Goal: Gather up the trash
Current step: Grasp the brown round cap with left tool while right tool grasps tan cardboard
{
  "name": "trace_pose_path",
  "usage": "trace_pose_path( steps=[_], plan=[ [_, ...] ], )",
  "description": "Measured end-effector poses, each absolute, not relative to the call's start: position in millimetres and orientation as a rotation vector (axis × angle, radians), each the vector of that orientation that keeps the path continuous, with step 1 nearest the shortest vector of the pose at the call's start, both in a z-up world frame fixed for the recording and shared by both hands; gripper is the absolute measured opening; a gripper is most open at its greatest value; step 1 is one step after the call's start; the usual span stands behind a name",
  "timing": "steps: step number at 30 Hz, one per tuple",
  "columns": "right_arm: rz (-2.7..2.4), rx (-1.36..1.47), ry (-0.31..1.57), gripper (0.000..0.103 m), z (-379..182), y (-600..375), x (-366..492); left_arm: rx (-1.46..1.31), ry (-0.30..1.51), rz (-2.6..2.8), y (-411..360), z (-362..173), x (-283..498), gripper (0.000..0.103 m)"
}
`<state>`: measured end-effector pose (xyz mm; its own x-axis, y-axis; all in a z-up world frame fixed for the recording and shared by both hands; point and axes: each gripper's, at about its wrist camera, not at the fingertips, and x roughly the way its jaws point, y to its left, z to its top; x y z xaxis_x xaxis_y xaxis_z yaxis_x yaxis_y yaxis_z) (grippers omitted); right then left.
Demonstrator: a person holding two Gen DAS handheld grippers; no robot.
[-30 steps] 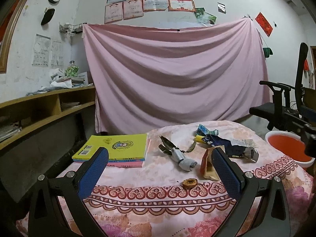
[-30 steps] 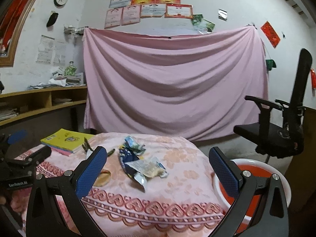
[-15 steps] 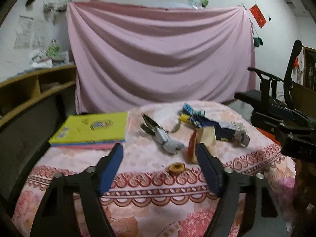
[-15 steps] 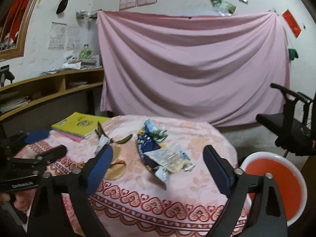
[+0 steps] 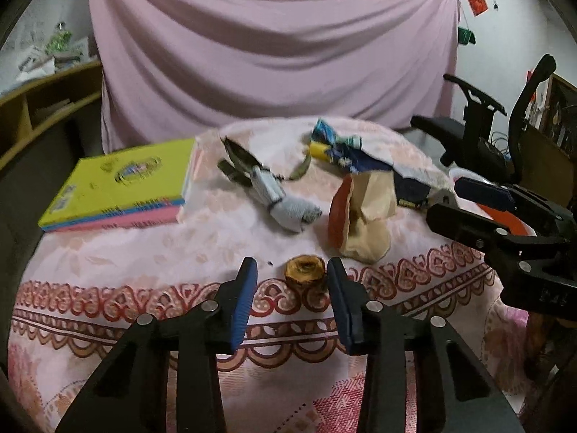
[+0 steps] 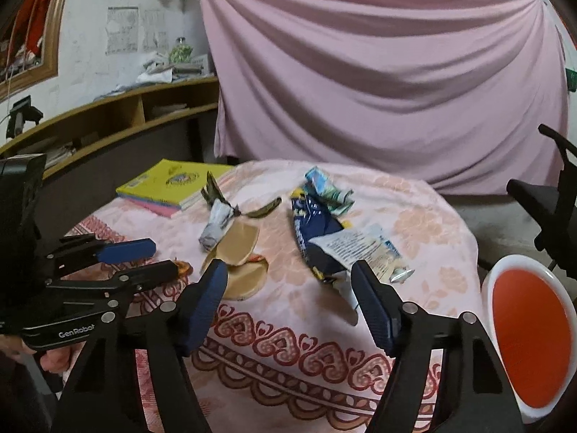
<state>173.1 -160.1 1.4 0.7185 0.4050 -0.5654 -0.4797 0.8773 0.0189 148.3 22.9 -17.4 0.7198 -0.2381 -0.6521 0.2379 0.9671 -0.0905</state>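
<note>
Left wrist view: the left gripper (image 5: 291,274) is hanging near the surface's (image 5: 108,263) front edge, its jaws narrowing around a small brown scrap (image 5: 304,270) without pressing it. Bare cloth is lying open to the left; the yellow book (image 5: 122,180) is sitting far left.

Right wrist view: the right gripper (image 6: 288,281) is hovering with jaws closing but fairly wide, empty, before the blue wrapper (image 6: 324,241). The red basin (image 6: 530,339) is waiting beyond the surface's right edge.
</note>
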Motion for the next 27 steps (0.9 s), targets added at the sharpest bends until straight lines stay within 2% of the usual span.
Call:
trace_pose_path(
  steps=[6,16,27],
  plan=[
    [0.501,-0.143,0.632,0.07,-4,-157,179,-0.003,0.758,-0.284,24,-18,149,0.019],
    [0.554,-0.169,0.639,0.07,-3,-147,173,-0.081,0.709,-0.202,46,-13,139,0.019],
    [0.587,-0.136,0.788,0.07,-19,-114,204,-0.169,0.677,-0.084,74,-9,135,0.019]
  ],
)
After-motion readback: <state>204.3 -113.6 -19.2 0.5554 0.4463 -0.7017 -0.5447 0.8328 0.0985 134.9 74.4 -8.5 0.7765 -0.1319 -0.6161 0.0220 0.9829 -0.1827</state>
